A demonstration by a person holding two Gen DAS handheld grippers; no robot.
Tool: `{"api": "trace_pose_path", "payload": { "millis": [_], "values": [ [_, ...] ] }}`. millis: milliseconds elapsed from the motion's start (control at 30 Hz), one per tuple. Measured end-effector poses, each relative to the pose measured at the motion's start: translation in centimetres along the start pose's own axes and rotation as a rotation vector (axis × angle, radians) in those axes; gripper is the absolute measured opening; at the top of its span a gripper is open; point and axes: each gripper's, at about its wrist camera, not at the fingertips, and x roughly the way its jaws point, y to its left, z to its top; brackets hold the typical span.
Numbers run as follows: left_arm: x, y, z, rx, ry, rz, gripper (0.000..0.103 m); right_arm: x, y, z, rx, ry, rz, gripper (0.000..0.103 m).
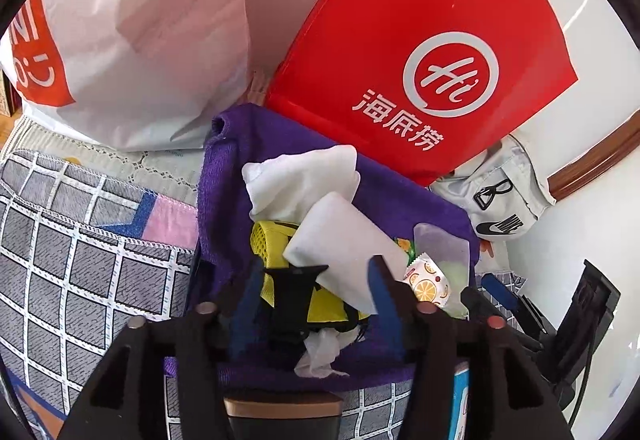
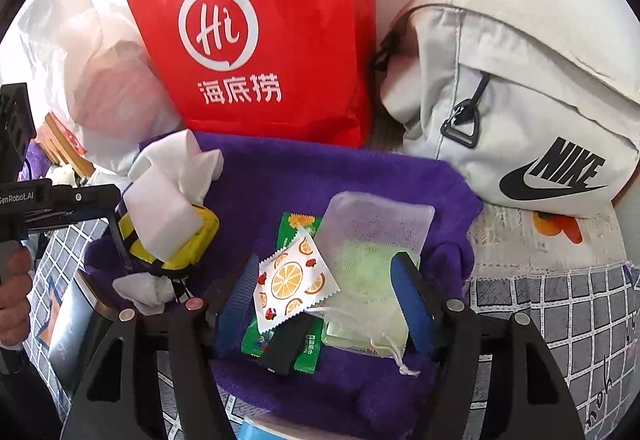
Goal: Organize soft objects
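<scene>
A purple towel [image 1: 228, 176] [image 2: 360, 176] lies spread on the checked cloth and carries small soft items. In the left wrist view my left gripper [image 1: 314, 284] is open just above a yellow mesh pouch [image 1: 268, 244], a white sponge block [image 1: 340, 244] and crumpled white tissue [image 1: 296, 176]. In the right wrist view my right gripper [image 2: 326, 284] is open around an orange-print sachet [image 2: 292, 280], a green sachet [image 2: 288, 236] under it and a white mesh bag [image 2: 372, 240] with something pale green inside. The left gripper shows at the left edge [image 2: 80, 196].
A red paper bag [image 1: 420, 40] [image 2: 256, 32] stands behind the towel. A white plastic bag [image 1: 132, 32] is at the back left. A grey Nike bag [image 2: 520, 112] [image 1: 500, 208] lies at the right. A grey checked cloth [image 1: 68, 240] covers the surface.
</scene>
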Motion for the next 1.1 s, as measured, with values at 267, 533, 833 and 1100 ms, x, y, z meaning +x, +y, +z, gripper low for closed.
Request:
{"api": "trace_pose_path", "payload": {
  "millis": [267,533,833,1100],
  "values": [
    [-1.1,-1.4,-0.5,0.021,0.008,0.048,0.056,-2.5,1.5,0.1,0.027,-0.071,-0.023,0.074],
    [-5.3,-5.3,-3.3,0.145,-0.045,0.152,0.067,-7.5,3.4,-1.5,0.019,-0.076,-0.028,0.077],
    [-12.9,-8.3,-8.5,0.215,-0.143,0.215,0.082,-15.6,5.3,-5.8,0.044,-0.148,-0.056,0.097],
    [-17.7,-9.7,-14.4,0.276,-0.202,0.241,0.095,-21.1,6.2,-10.3,0.048,-0.154,-0.174,0.103]
  ]
}}
